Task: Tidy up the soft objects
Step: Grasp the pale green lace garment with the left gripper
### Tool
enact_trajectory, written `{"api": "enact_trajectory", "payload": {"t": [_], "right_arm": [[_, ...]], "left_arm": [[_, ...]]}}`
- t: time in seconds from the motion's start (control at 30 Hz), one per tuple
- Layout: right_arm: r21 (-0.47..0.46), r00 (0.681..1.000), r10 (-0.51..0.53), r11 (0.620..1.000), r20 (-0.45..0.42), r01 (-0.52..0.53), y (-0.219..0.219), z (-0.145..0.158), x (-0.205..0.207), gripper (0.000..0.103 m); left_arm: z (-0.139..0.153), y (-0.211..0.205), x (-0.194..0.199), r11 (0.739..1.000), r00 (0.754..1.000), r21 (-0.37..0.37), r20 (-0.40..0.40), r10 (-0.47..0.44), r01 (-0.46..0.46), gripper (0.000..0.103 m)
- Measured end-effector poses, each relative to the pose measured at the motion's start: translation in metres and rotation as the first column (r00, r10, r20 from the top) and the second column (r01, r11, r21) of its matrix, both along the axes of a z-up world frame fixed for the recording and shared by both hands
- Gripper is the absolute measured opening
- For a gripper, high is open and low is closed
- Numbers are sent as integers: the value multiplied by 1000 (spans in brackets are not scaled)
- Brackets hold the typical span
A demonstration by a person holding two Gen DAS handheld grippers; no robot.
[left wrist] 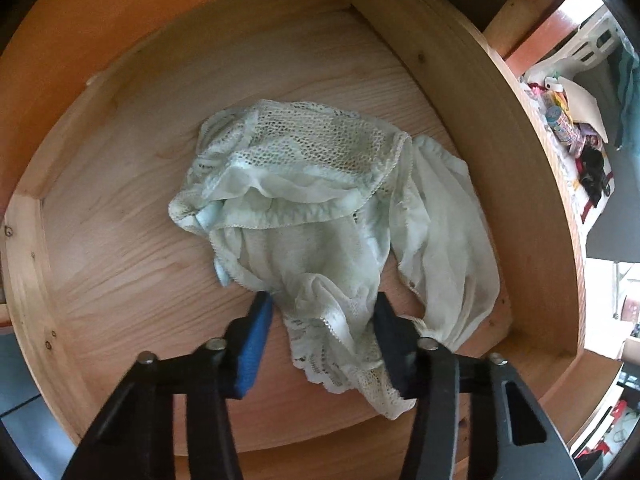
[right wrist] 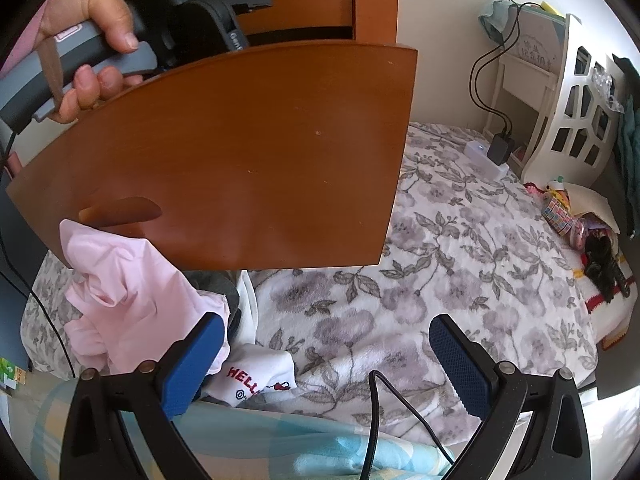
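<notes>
In the left wrist view a crumpled pale green lace garment [left wrist: 312,208] lies on the floor of an open wooden drawer [left wrist: 120,240]. My left gripper [left wrist: 324,320] is open inside the drawer, its jaws either side of the garment's near lace edge, not pinching it. In the right wrist view my right gripper [right wrist: 324,352] is open and empty above the bed. A pink garment [right wrist: 132,292] lies at the left by its left finger, with a white cloth printed "HELLO" [right wrist: 256,380] just below. The drawer's brown front [right wrist: 240,152] fills the upper left.
A floral blanket [right wrist: 460,264] covers the bed. A black cable [right wrist: 376,420] runs between the right fingers. A white headboard shelf [right wrist: 576,112], chargers [right wrist: 500,148] and small toys [right wrist: 568,216] sit at the far right. A light blue checked cloth [right wrist: 280,448] lies nearest.
</notes>
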State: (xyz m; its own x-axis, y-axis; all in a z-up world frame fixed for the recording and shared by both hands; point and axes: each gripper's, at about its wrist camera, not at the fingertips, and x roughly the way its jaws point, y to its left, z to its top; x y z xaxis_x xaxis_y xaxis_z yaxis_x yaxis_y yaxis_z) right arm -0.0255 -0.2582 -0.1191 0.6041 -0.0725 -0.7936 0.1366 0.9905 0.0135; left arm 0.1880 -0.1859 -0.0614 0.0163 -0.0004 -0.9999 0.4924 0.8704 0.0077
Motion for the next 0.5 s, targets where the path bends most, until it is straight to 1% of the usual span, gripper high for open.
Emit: {"api": "enact_trajectory", "payload": {"t": [0.03,0.1,0.2,0.23,0.3,0.33,0.5], "right_arm": [[0,1000,0,1000,0,0,0,0,0,103],[0,1000,0,1000,0,0,0,0,0,103],[0,1000,-1,1000,0,1,0,0,0,103],[0,1000,-1,1000,0,1,0,0,0,103],[-1,1000,0,1000,-1,0,0,0,0,103],[-1,1000,0,1000,-1,0,0,0,0,103],[-5,1000,-4,1000,1,4,-1,0,-1,103]], "left_arm": [[1,3,0,1000,1000,-2,2,2,-2,42],[2,10,-2,1000,1000,-4,9,6,-6,30],[6,24,-4,1000,1000,-19,11,11,-10,22],[7,27,-5,1000,1000,-28,11,14,-14,21],[10,28,-5,999,1000,-39,11,22,-22,16],[9,35,-6,999,1000,-44,10,22,-22,14],[21,44,-9,999,999,-48,26,20,-19,9]]}}
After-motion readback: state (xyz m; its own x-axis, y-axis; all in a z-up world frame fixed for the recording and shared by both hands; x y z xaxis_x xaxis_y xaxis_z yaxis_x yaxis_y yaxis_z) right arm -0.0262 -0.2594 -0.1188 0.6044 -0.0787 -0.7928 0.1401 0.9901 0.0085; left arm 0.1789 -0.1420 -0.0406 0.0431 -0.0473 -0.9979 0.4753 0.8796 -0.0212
